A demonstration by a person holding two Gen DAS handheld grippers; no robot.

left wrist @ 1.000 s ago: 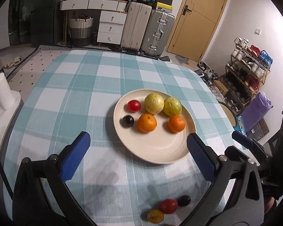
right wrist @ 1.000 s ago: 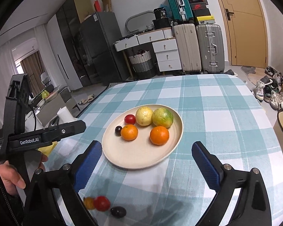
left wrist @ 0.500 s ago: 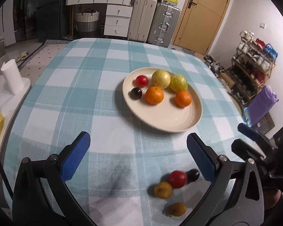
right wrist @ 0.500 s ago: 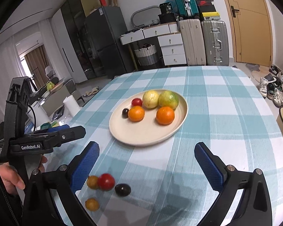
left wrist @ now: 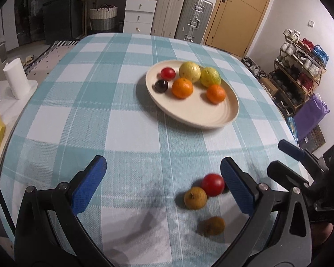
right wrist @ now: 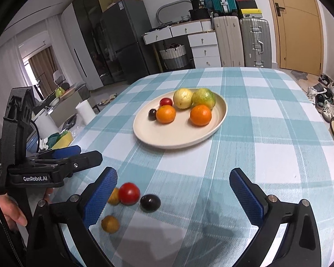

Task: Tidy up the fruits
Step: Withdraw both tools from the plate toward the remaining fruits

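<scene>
Both jaw pairs stand fully released and grasp nothing. The left gripper (left wrist: 163,184) hangs above the tablecloth (left wrist: 127,133), with the loose fruit lying toward its right finger, at about 4 o'clock in the left wrist view. The right gripper (right wrist: 173,192) is likewise spread wide (its span covers far more than any 1 small fruit), which suits an approach from above rather than a grip in progress.

The loose group comprises 4 pieces on the cloth: a red tomato (right wrist: 129,193), a dark plum (right wrist: 150,202) touching or just beside it at 3 o'clock, a small brown-yellow fruit (right wrist: 113,197) partly hidden behind the right gripper's left finger, and a second brown fruit (right wrist: 110,223) apart at 7 o'clock. These lie between the 2 tools, presumably so either can reach them.

The plate (right wrist: 180,138) sits further out at 12 o'clock and carries 6 pieces in 1 cluster on its far half: 2 oranges, 2 yellow-green citrus, 1 tomato, 1 plum. The near half is bare, probably leaving room for the loose fruit.

Judged next step: close on 1 loose piece; round fruit may roll if nudged off-centre.
</scene>
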